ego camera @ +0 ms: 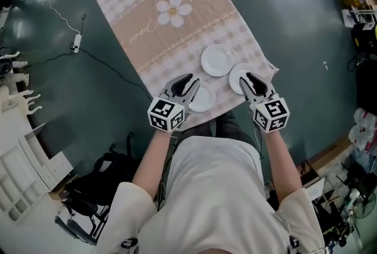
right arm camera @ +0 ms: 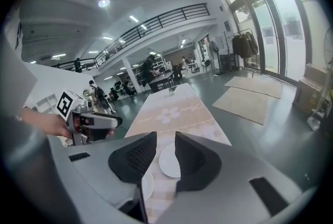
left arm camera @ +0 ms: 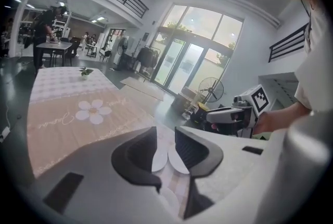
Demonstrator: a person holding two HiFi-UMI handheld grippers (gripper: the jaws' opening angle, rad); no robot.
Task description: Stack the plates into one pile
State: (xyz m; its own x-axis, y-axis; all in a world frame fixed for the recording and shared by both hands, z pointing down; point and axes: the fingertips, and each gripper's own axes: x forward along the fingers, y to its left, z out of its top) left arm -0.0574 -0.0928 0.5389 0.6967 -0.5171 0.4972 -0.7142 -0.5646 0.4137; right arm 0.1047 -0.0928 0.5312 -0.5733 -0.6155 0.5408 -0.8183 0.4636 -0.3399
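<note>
Left gripper (ego camera: 188, 83) and right gripper (ego camera: 250, 79) both hang released, jaws apart, nothing between them. I see the checked tablecloth (ego camera: 135, 11) lying bare toward 12 o'clock, past its daisy print (ego camera: 173, 10). Three white plates sit unstacked at its near end. The centre plate (ego camera: 217, 60) is clear. The left plate (ego camera: 205, 99) is hidden at 9 o'clock. The right plate (ego camera: 235, 75), by the cloth's edge, is covered at 3 o'clock.

Left gripper (left arm camera: 165, 134), fingers (left arm camera: 136, 154) apart, empty; beyond, apparently two white plates (left arm camera: 160, 158) on cloth (left arm camera: 67, 114).
</note>
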